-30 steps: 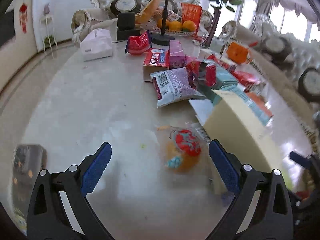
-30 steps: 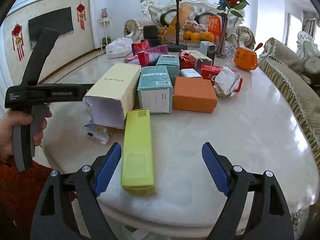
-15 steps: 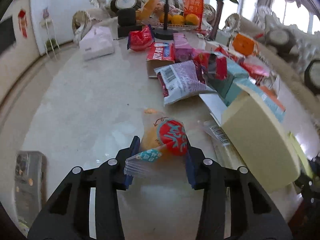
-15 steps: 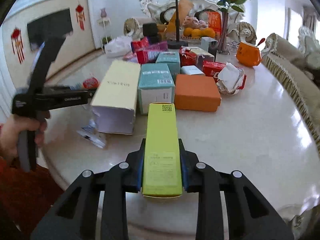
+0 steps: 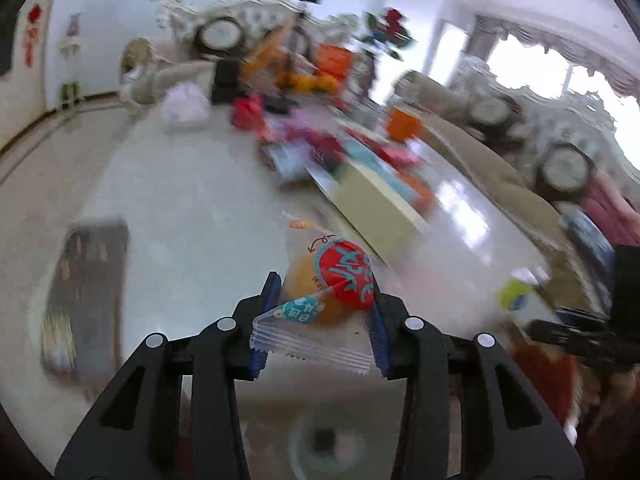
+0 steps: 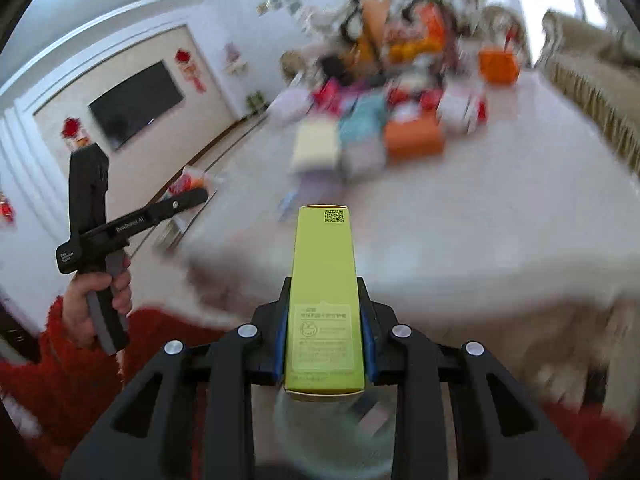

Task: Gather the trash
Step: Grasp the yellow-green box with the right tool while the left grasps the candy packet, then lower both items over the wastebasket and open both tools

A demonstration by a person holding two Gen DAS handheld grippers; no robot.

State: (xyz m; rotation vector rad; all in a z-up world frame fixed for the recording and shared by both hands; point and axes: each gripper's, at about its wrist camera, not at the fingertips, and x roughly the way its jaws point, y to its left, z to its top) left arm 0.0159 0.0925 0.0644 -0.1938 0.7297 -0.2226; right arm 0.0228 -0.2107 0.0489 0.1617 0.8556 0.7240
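Left gripper (image 5: 320, 312) clamps a clear snack wrapper (image 5: 324, 280) and right gripper (image 6: 324, 328) clamps a yellow-green box (image 6: 324, 300), both lifted clear of the marble table (image 6: 500, 208), where a blurred pile of boxes and packets (image 6: 372, 136) remains uncollected.

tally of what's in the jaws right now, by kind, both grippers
Boxes: 1, the yellow-green box in the right gripper
Snack wrappers: 1, the clear packet with the red label in the left gripper
Total: 2 held items
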